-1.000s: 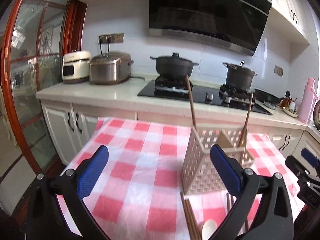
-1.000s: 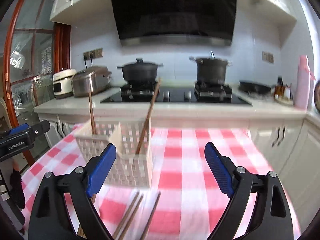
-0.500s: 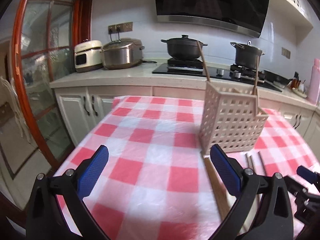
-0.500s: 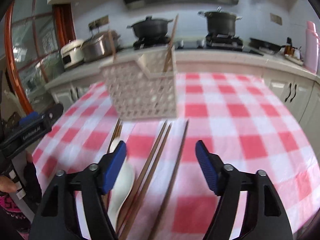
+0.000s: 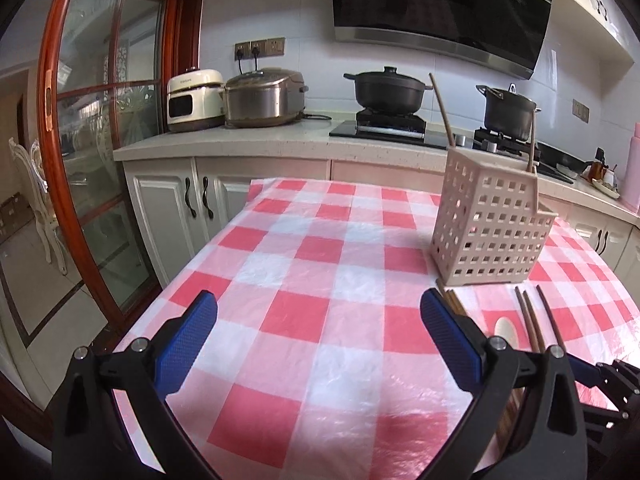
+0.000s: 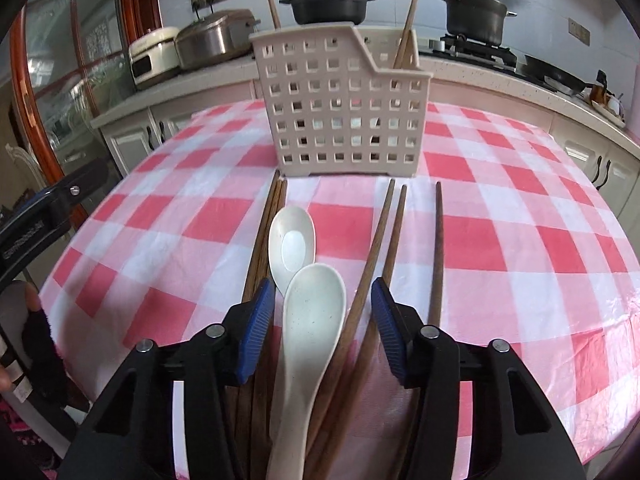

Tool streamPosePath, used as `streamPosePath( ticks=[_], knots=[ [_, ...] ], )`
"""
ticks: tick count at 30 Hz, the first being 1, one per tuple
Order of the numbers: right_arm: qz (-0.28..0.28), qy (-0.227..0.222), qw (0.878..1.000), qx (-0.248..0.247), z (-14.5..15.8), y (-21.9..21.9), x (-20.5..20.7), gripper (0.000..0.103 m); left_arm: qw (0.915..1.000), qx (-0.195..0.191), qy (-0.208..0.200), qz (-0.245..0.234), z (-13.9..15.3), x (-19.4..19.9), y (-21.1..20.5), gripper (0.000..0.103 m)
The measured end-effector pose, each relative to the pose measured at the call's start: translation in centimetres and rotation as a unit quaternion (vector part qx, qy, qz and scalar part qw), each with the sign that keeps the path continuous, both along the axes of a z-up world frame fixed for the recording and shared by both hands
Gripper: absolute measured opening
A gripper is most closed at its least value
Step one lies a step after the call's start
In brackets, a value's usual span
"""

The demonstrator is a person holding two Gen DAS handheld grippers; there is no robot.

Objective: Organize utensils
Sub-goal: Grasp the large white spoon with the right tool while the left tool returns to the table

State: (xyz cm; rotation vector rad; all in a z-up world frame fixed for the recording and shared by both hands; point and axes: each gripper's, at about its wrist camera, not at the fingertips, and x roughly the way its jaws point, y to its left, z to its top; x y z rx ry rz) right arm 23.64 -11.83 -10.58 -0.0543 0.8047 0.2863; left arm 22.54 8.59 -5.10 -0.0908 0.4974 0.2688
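Note:
A beige perforated utensil basket [image 6: 340,104] stands on the red-checked tablecloth [image 6: 500,248] with two wooden chopsticks upright in it; it also shows in the left wrist view [image 5: 490,228]. Two white ceramic spoons lie before it: a far one [image 6: 291,242] and a near one [image 6: 310,344]. Several brown chopsticks [image 6: 384,236] lie beside them. My right gripper [image 6: 323,326] is open, its pads either side of the near spoon and some chopsticks. My left gripper [image 5: 318,342] is open and empty over bare cloth, left of the utensils.
A kitchen counter [image 5: 240,142] with rice cookers [image 5: 262,96] and two black pots [image 5: 386,88] runs behind the table. A glass door with a red frame [image 5: 60,140] is at the left. The table edge is near on the left.
My right gripper has dropped low over the spoons and chopsticks and its jaws have narrowed around the near spoon. My left gripper has pulled back and lower, away from the basket.

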Motion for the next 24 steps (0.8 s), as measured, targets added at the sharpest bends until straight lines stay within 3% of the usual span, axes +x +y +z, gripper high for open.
streamPosePath(
  ticks=[14,24],
  knots=[
    [-0.01,0.013,0.999,-0.034,-0.7,0.7,1.2,0.037,0.9998,-0.012,0.014,-0.009,-1.4,0.3,0.9,0.098],
    [-0.023,-0.016,0.999,0.02,1.1,-2.2,0.1,0.036,0.9968,-0.02,0.04,-0.066,-1.4,1.3,-2.4,0.098]
  ],
)
